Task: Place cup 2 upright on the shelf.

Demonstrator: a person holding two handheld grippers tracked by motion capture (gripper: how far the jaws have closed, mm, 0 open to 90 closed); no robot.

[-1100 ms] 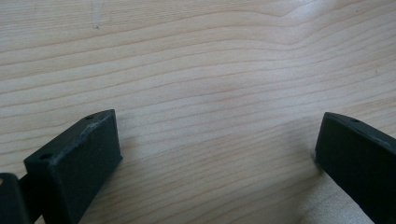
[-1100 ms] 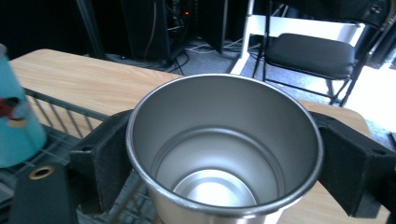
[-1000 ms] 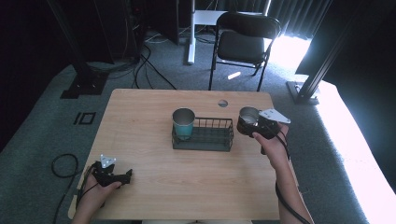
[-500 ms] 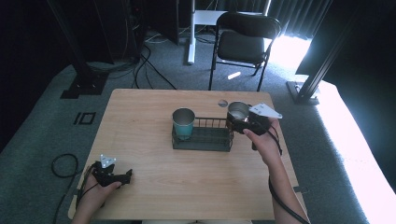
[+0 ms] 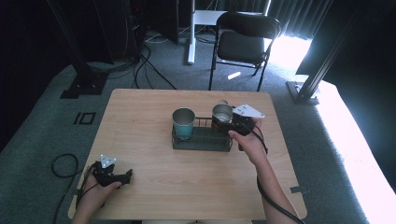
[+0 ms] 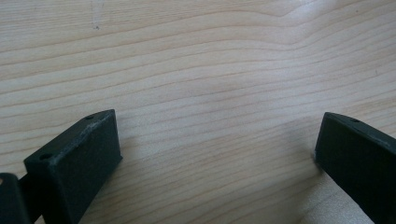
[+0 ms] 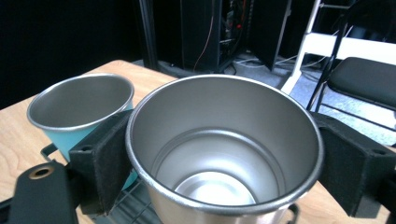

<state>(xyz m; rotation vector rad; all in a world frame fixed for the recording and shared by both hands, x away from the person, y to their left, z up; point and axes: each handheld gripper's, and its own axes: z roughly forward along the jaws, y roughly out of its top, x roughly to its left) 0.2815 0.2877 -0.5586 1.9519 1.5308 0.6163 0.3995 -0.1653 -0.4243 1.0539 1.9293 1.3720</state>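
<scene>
My right gripper [image 5: 229, 122] is shut on a bare steel cup [image 5: 222, 113], holding it upright over the right end of a black wire basket [image 5: 201, 139] at the table's middle. In the right gripper view the steel cup [image 7: 224, 149] sits clamped between both jaws, empty inside. A teal cup [image 5: 183, 122] with a steel interior stands in the basket's left end, and this teal cup [image 7: 79, 109] appears just left of the held one. My left gripper [image 5: 122, 177] rests at the table's near left corner, open over bare wood [image 6: 205, 93].
A black folding chair [image 5: 245, 44] stands beyond the table's far edge. Cables and stand bases lie on the grey carpet to the left. A small round fitting [image 5: 223, 102] is set in the table behind the basket. Bright light falls on the floor at the right.
My right gripper has carried the steel cup leftward from beside the basket to above its right end. The left gripper has stayed in place.
</scene>
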